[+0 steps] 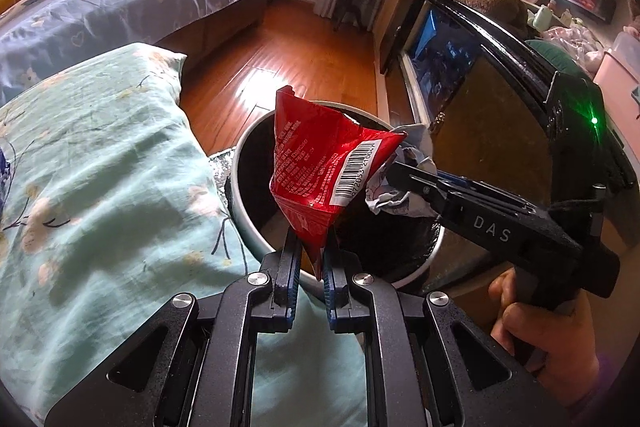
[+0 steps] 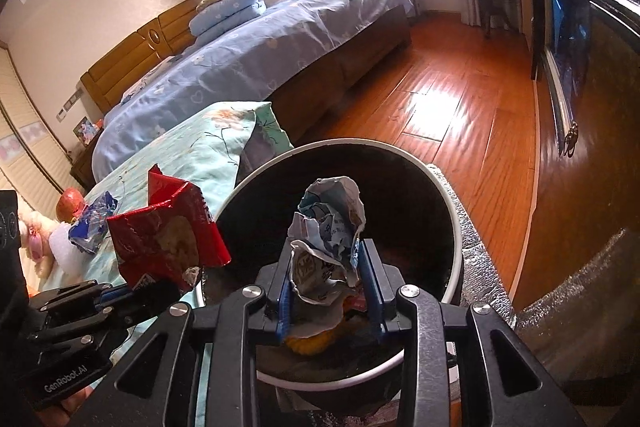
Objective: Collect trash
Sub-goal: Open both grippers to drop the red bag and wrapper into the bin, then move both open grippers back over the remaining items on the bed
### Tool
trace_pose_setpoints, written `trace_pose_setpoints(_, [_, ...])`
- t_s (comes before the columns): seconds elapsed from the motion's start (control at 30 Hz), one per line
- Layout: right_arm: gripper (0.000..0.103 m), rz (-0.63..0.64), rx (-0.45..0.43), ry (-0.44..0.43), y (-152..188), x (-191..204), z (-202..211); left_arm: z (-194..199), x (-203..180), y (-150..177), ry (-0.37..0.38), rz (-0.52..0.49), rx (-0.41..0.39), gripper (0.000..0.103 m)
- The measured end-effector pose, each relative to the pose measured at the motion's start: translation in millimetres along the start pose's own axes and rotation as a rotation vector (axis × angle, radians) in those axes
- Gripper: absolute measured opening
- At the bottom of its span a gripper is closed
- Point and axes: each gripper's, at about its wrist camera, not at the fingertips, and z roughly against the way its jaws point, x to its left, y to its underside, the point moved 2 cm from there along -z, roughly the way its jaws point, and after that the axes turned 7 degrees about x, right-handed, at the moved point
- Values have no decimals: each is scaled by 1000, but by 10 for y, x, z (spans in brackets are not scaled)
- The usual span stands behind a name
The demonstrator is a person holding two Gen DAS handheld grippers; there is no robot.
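Observation:
My left gripper (image 1: 312, 259) is shut on the bottom corner of a red snack wrapper (image 1: 320, 167) and holds it upright over the near rim of a round white-rimmed trash bin (image 1: 256, 239). The wrapper also shows in the right wrist view (image 2: 168, 239). My right gripper (image 2: 328, 275) is shut on a crumpled paper ball (image 2: 328, 239) and holds it above the bin's dark opening (image 2: 456, 227). In the left wrist view the right gripper (image 1: 394, 171) comes in from the right with the paper (image 1: 396, 201).
A teal floral pillow (image 1: 100, 187) lies left of the bin. A blue wrapper (image 2: 92, 223) and a red round object (image 2: 68, 203) lie on the teal cloth. A blue bed (image 2: 260, 47), wood floor (image 2: 460, 107) and a dark cabinet (image 1: 480, 75) surround the bin.

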Motion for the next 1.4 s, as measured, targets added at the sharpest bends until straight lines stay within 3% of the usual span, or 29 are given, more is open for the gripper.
trace_pose_setpoints(0.07, [42, -8, 2, 2, -7, -13, -12, -5, -7, -8, -6, 1, -1, 10])
trace_pose_setpoints(0.13, [43, -19, 5, 4, -21, -36, -24, -5, -18, -7, -5, 3, -1, 18])
trace_pose_setpoints(0.2, [51, -30, 6, 4, -25, -65, -25, 19, -18, 9, -9, 5, -9, 28])
trace_pose_setpoints(0.3, [66, -38, 0, -3, -23, -86, -2, 77, 6, 46, -8, 14, -23, 31])
trace_pose_setpoints(0.5, [73, -44, -19, -26, 14, -11, 81, 267, 125, 205, -25, 38, -60, 36])
trace_pose_setpoints(0.77, [82, -3, -26, -94, 135, 372, 102, 551, 590, 604, -81, 139, -88, 37])
trace_pose_setpoints(1.4, [82, 181, 48, -200, 408, 1512, -139, 1235, 1657, 1323, -217, 384, -170, 37])
